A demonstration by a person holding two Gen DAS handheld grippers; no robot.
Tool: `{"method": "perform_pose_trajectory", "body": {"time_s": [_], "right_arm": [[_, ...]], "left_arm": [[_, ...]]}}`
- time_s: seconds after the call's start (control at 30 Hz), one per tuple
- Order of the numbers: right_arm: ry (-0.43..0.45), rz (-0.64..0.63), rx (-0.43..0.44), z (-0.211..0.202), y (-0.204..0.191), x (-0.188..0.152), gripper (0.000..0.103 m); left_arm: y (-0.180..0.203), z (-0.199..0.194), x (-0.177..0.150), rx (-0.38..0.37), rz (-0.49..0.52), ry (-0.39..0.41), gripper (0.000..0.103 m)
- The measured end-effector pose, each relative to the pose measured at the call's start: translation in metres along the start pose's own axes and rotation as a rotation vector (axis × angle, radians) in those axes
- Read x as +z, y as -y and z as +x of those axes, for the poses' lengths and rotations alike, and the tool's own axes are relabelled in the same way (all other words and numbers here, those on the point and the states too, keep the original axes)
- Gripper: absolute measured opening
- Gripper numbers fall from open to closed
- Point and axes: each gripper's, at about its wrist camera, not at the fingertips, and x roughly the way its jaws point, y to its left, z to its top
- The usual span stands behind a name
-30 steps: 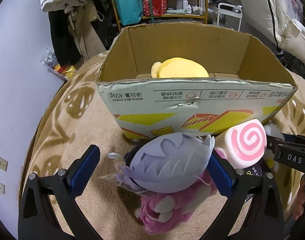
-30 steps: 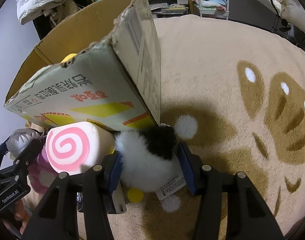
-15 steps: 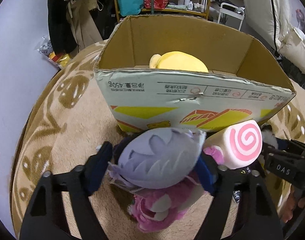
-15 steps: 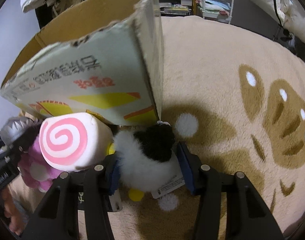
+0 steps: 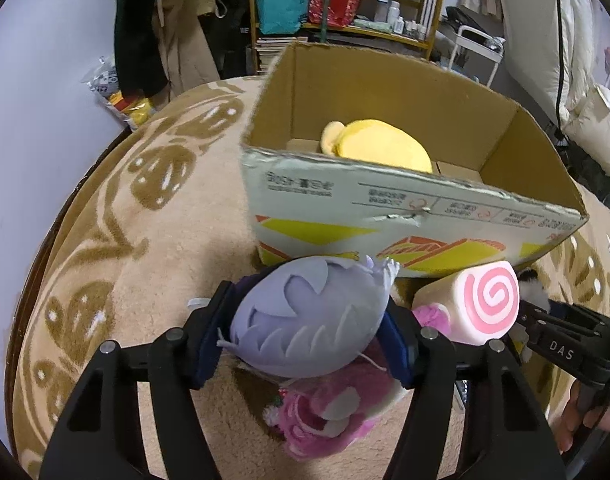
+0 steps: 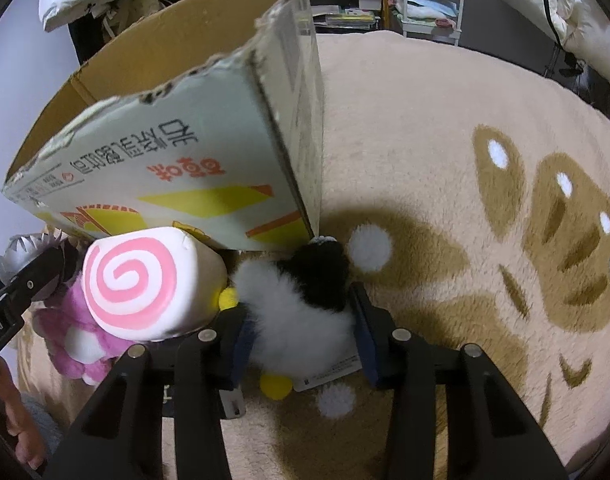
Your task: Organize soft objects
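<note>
Left tongs point(image 5: 307, 326) are clamping the lavender plush point(image 5: 311, 320) from both sides, blue pads pressing into its flanks; the plush is sitting raised above the pink plush point(image 5: 325, 420), which is lying on the beige carpet point(image 5: 153, 240) directly beneath. Whether the two plushes are touching cannot be told.

Right tongs point(image 6: 299, 330) are gripping the black-and-white fluffy plush point(image 6: 297, 312), pads pressing against its sides, a white tag and yellow feet showing under it. This plush is lying on the carpet, its black part just beside the near corner of the cardboard box point(image 6: 193, 168).

The pink-swirl roll cushion point(image 5: 479, 304) is lying between the two tongs, leaning against the box's printed front wall and touching the pink plush.

The box is standing open on the carpet right behind the toys. A yellow plush point(image 5: 379, 146) is resting inside it, towards the back.

Shelves point(image 5: 345, 0) and hanging clothes are standing beyond the box.
</note>
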Motion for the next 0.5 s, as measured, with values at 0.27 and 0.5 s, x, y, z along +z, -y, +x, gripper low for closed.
{"method": "perform_pose_trajectory", "body": {"time_s": [0.27,0.5], "right_arm": [[0.019,0.008,0.024,-0.011,0.004,-0.001,0.035],[0.053,-0.009,0.027,-0.020,0.002,0.000,0.034]], "left_arm": [[-0.005,-0.012,-0.001,0.003,-0.009,0.030,0.062],[-0.005,-0.022,-0.002,0.007,-0.004,0.070,0.060]]}}
